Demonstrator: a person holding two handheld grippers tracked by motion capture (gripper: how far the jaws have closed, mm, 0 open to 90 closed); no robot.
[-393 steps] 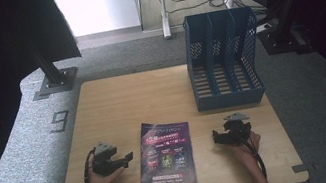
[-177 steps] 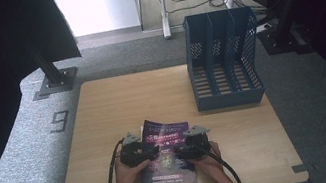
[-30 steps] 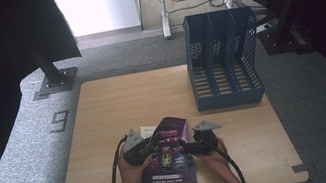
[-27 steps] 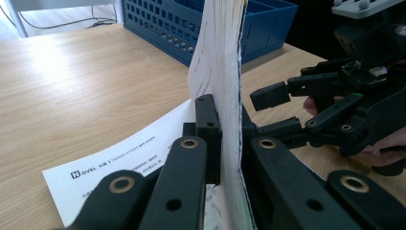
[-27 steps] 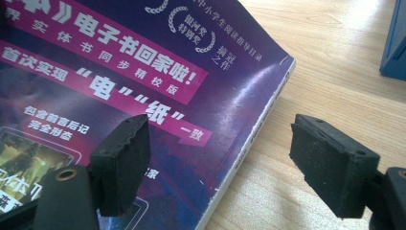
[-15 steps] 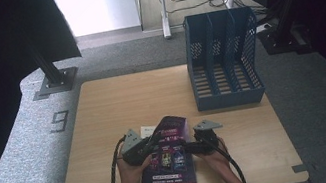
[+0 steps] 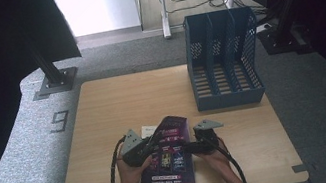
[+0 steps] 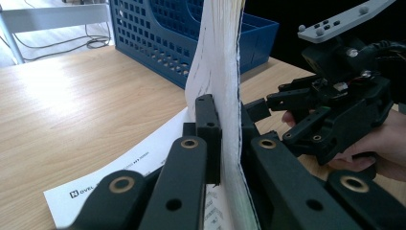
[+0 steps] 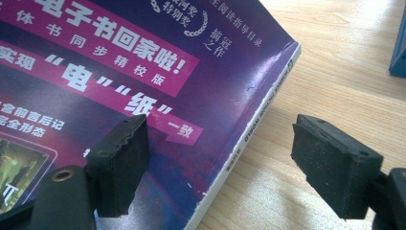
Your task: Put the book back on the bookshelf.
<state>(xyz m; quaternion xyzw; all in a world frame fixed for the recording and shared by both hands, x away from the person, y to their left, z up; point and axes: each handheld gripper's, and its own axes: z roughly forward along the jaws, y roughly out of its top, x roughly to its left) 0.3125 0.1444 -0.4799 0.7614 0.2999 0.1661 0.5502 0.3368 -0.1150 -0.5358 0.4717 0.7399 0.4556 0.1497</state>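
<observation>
Right at our near edge of the table (image 7: 103, 107), we have the magazine (image 7: 168, 164) lying between our two hands, its long axis running away from us toward the far side. Our left gripper (image 8: 225, 139) is pressed together on the magazine's left edge, pinching a thick sheaf of pages that rises upright between the jaws and bows a little. A loose white sheet (image 8: 119, 177) lies flat on the wood just beside and under that lifted edge.

Now the right side. Our right gripper (image 9: 239, 163) stands spread wide, one pad hovering over the purple cover, the other out over bare wood, and the magazine's spine edge (image 9: 249, 134) runs straight through the gap. So the spine lies between the jaws but nothing is pinched there yet, and that is what the coming move turns on: as we judge it, the right jaws need to close across that edge, at right angles to the long axis.

Both hands sit about level with each other, left hand (image 7: 132, 170) on one long side, right hand (image 7: 213, 156) on the other.

Farther off, well apart from the magazine and to the right, the blue file rack (image 7: 224, 60) stands with its slots open upward.
</observation>
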